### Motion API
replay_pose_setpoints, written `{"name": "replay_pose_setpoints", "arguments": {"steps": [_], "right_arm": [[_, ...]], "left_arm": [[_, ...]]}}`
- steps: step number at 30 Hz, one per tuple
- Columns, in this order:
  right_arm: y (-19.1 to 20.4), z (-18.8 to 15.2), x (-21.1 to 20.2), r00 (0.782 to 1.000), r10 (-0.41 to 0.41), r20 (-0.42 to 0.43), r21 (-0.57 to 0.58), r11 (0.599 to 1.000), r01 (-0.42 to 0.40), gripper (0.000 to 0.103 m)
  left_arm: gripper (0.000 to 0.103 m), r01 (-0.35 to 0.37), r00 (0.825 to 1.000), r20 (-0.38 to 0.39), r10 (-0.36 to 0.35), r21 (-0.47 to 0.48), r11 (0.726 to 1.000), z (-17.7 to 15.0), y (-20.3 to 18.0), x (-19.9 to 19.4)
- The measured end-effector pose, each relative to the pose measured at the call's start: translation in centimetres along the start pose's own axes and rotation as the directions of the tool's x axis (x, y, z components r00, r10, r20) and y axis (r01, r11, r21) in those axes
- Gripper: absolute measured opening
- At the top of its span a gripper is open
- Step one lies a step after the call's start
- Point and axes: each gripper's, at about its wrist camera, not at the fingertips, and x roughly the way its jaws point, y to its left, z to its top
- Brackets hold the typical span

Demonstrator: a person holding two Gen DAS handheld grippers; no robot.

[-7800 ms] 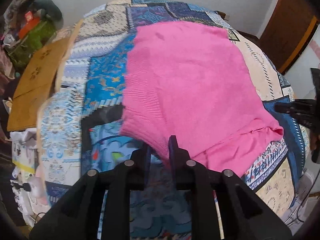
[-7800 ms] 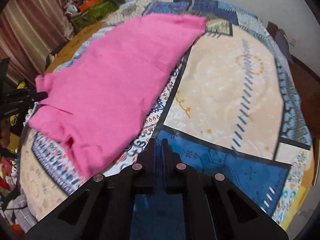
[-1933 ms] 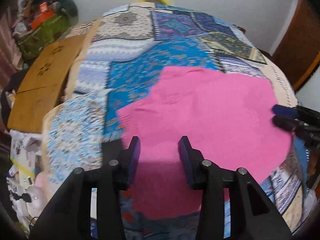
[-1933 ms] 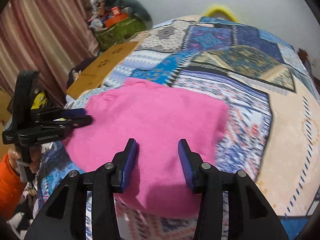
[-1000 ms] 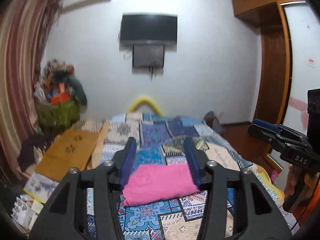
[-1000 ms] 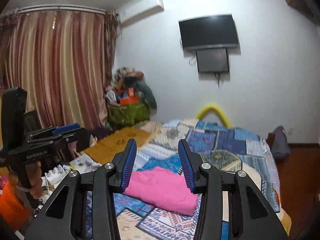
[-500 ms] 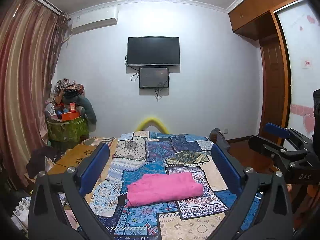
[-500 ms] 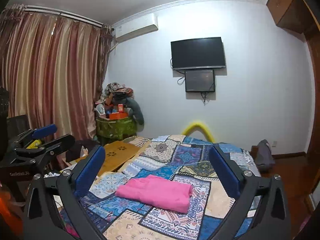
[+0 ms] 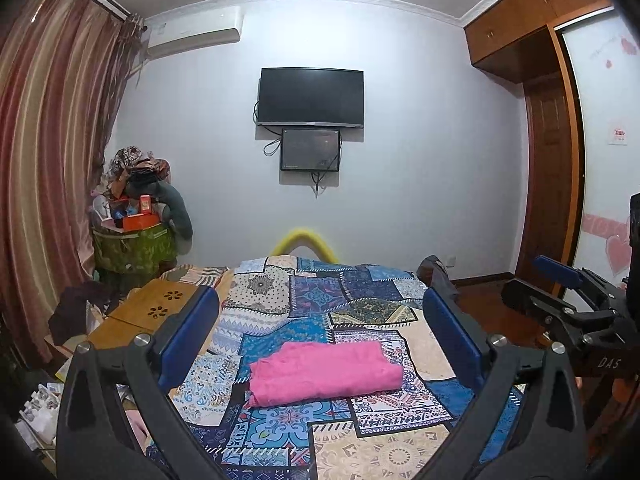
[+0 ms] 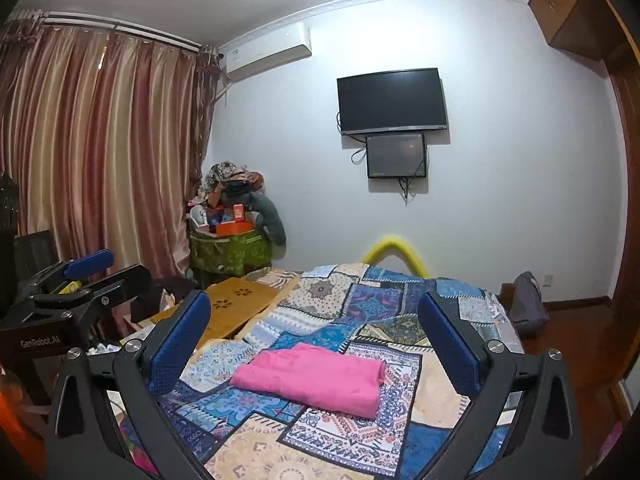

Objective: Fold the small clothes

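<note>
A pink garment (image 9: 324,372) lies folded into a compact oblong on the patchwork quilt (image 9: 312,292) of a bed. My left gripper (image 9: 320,302) is held back from the bed, pointing almost level, its blue-padded jaws wide open with nothing between them. My right gripper (image 10: 314,304) is likewise drawn back and open, and the pink garment (image 10: 308,376) shows well beyond its fingers on the quilt (image 10: 360,304). Each gripper also appears at the edge of the other's view: the right gripper (image 9: 560,296) and the left gripper (image 10: 88,276). Neither touches the garment.
A wooden board (image 9: 160,312) with flower cutouts lies along the bed's left side, beside a green bin (image 9: 132,248) piled with clutter and a striped curtain (image 10: 100,160). A television (image 9: 312,96) hangs on the far wall. A yellow foam arc (image 9: 306,242) marks the bed's far end.
The garment, earlier spread flat, is now folded. Both grippers have let it go, pulled back from the bed and tilted up toward level. Their jaws opened from narrow to wide.
</note>
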Motion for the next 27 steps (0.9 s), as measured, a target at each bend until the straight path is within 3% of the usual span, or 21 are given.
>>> {"name": "replay_pose_setpoints", "arguments": {"steps": [27], "right_arm": [[-0.19,-0.79,-0.06,0.999,0.004,-0.043,0.015,1.000,-0.004,0.103]], "left_arm": [[0.103,-0.004,1.000,-0.031,0.003,-0.031,1.000,-0.63,0.87,1.00]]}}
